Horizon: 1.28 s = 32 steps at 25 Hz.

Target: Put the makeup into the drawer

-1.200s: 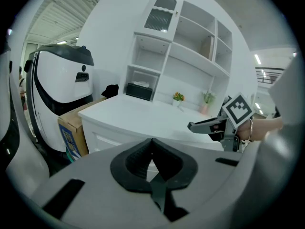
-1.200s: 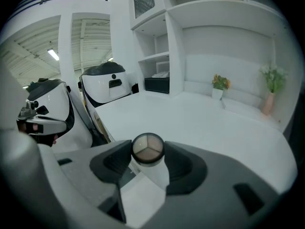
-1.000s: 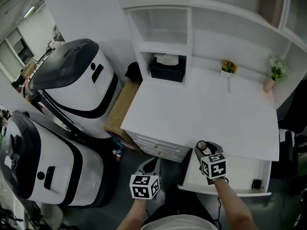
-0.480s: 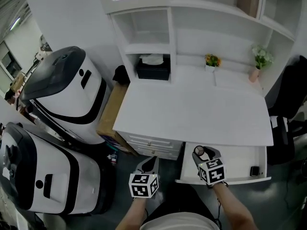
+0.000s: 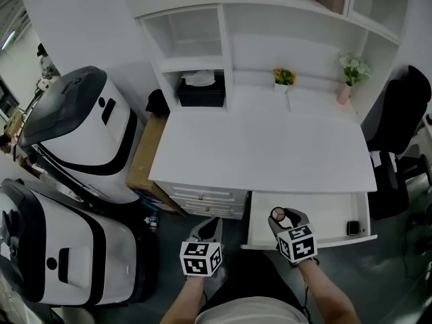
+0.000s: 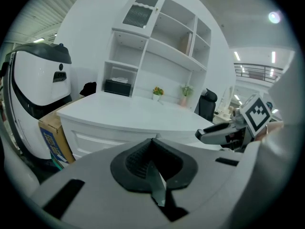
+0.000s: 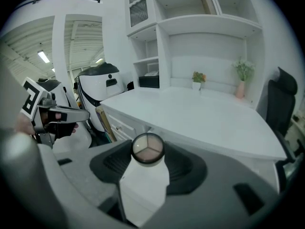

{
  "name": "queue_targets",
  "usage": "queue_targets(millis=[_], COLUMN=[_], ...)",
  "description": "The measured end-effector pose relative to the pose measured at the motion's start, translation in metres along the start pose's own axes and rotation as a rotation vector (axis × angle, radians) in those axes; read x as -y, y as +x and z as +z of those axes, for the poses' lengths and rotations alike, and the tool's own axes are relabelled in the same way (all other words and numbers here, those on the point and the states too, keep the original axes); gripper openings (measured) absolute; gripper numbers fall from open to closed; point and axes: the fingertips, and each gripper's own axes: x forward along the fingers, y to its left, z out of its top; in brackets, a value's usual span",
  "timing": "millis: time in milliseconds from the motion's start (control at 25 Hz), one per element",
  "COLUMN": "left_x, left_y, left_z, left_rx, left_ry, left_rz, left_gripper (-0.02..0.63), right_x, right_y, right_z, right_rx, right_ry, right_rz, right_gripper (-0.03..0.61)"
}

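1. The right gripper (image 5: 282, 217) is clamped on the compact (image 7: 148, 149), a round pan of three shades. It grips the compact by the rim, face toward the camera. I judge this grip keeps the pan level so it can go down flat.
2. From the head view the compact hangs over the left end of the drawer (image 5: 324, 213), above its floor and not yet resting in it.
3. The drawer stands pulled out from under the desk (image 5: 270, 154). Its white floor lies open from above, which is likely why it is left out: the compact can go straight down.
4. The left gripper (image 5: 209, 229) hangs to the left of the drawer, clear of its side. Its jaws are pressed together on nothing. It looks parked there to stay out of the right one's path.
5. The next move, as I read it, is to lower the compact onto the bare floor of the drawer and part the jaws. It should stay away from the dark thing (image 5: 352, 227) at the drawer's right front corner.
6. Counted:
   - one compact
   - one open drawer
   - one dark thing in the drawer
   - two grippers
   - two flower pots (image 5: 283, 77) on the desk beyond the drawer
   - one tissue box (image 5: 200, 90)
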Motion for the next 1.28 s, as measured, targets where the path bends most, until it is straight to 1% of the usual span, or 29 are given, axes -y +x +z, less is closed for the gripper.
queue_targets(millis=[160,440,680,960,1280], left_x=[0.008,0.021,0.027,0.029,0.033], left_y=[0.002,0.008,0.011,0.008,-0.001], left_z=[-0.003,-0.01,-0.013,-0.015,-0.023], left_rx=[-0.009,-0.027,-0.029,-0.019,0.0], left_ry=[0.005,0.006,0.0,-0.027,-0.083], left_rz=[-0.02,-0.044,-0.039,0.028,0.149], left_gripper=[0.003,0.003,0.003,0.002,0.003], right_x=[0.003,0.014,0.025,0.031,0.035], right_y=[-0.008,-0.02,-0.019,-0.012,0.006], right_z=[-0.01,-0.023,-0.029,-0.03,-0.03], right_rx=[-0.007,-0.021,-0.036,-0.056,-0.094], right_ry=[0.016,0.014,-0.006,-0.059,-0.168], right_rz=[-0.012,-0.032,-0.019,0.049,0.166], right_gripper=[0.216,0.216,0.216,0.216,0.216])
